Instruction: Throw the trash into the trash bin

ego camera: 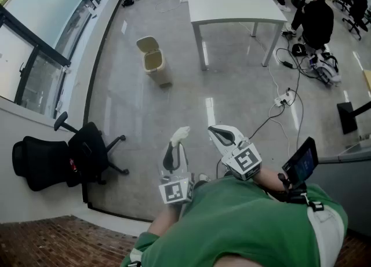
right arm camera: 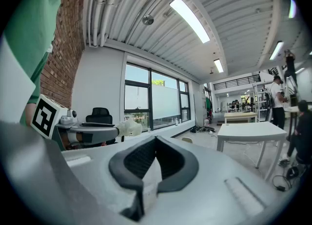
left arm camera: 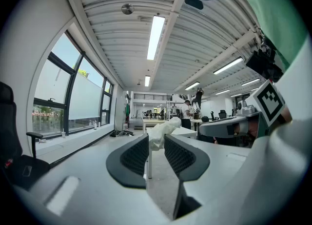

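The left tongs (ego camera: 177, 143) were clenched on a crumpled white wad of trash (ego camera: 182, 132). The wad stuck out past their tips and hung in the air above the grey floor (ego camera: 145, 109). In the left gripper view, the dark ribbed pads (left arm camera: 134, 155) stood a little apart, with the wad pinched between them at the far end. These tongs pointed about level.

Just beside them, at three o'clock, the right tongs (ego camera: 214, 131) were clamped together with their tips touching and nothing between them. They were tilted slightly downward. Both tools were held out in front of a person in a green shirt (ego camera: 243, 225), whose body filled the six o'clock part of the head view.

The trash bin (ego camera: 153, 61) stood on the floor at about eleven o'clock from the tongs, well apart from them. It was beige and its lid was raised. It sat just beside the near left leg of a white counter (ego camera: 235, 5), which lay toward twelve o'clock.

A black office chair (ego camera: 87, 150) stood at nine o'clock from the tongs, near the foot of a dark-framed window (ego camera: 40, 40). At two o'clock, a person in black (ego camera: 317, 19) crouched among cables on the floor. A power strip (ego camera: 282, 99) lay nearer, between that person and the right tongs. A brick wall (ego camera: 52, 242) showed at seven o'clock.
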`<state>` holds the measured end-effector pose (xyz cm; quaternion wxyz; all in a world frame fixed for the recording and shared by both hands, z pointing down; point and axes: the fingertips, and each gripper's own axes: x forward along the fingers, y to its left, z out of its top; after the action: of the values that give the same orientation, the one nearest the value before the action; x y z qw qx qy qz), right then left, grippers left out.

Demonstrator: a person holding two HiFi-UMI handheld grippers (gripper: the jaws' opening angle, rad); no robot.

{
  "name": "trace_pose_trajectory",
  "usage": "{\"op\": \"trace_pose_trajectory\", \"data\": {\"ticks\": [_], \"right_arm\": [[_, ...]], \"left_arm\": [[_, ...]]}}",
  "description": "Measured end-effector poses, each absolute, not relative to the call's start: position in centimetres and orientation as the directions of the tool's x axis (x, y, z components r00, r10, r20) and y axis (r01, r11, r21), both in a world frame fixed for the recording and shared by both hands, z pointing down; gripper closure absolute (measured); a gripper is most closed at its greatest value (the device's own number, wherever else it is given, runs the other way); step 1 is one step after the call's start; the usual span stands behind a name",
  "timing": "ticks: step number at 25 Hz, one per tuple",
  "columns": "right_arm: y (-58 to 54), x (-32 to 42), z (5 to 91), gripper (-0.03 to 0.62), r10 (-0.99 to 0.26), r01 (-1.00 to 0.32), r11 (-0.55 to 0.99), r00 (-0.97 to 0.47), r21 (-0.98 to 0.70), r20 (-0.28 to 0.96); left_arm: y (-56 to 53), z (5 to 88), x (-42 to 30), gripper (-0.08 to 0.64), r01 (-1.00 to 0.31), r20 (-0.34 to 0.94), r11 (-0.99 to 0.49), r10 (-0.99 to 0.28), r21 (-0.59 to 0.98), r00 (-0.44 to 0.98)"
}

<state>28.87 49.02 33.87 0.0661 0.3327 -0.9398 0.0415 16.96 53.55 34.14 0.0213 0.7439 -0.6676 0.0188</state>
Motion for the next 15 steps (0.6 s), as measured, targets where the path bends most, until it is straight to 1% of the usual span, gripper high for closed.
{"op": "trace_pose_trajectory", "data": {"ticks": [3, 7, 12, 15], "right_arm": [[48.97, 28.50, 33.62, 0.589, -0.622, -0.631, 0.775, -0.772, -0.034, 0.133], [49.01, 28.47, 34.03, 0.589, -0.626, -0.636, 0.771, -0.766, -0.028, 0.144], [48.90, 28.36, 33.91, 0.589, -0.630, -0.639, 0.768, -0.764, -0.038, 0.139], [48.87, 28.25, 34.01, 0.589, -0.632, -0.643, 0.765, -0.762, -0.048, 0.142]], "left_arm": [[53.32, 33.16, 16.30, 0.450, -0.996, 0.070, -0.088, -0.994, 0.004, 0.088], [53.48, 33.69, 16.32, 0.451, -0.993, 0.056, -0.115, -0.992, 0.006, 0.115], [53.32, 33.05, 15.89, 0.449, -0.996, 0.076, -0.090, -0.993, 0.001, 0.090], [53.38, 33.34, 15.83, 0.451, -0.994, 0.063, -0.105, -0.993, 0.001, 0.105]]}}
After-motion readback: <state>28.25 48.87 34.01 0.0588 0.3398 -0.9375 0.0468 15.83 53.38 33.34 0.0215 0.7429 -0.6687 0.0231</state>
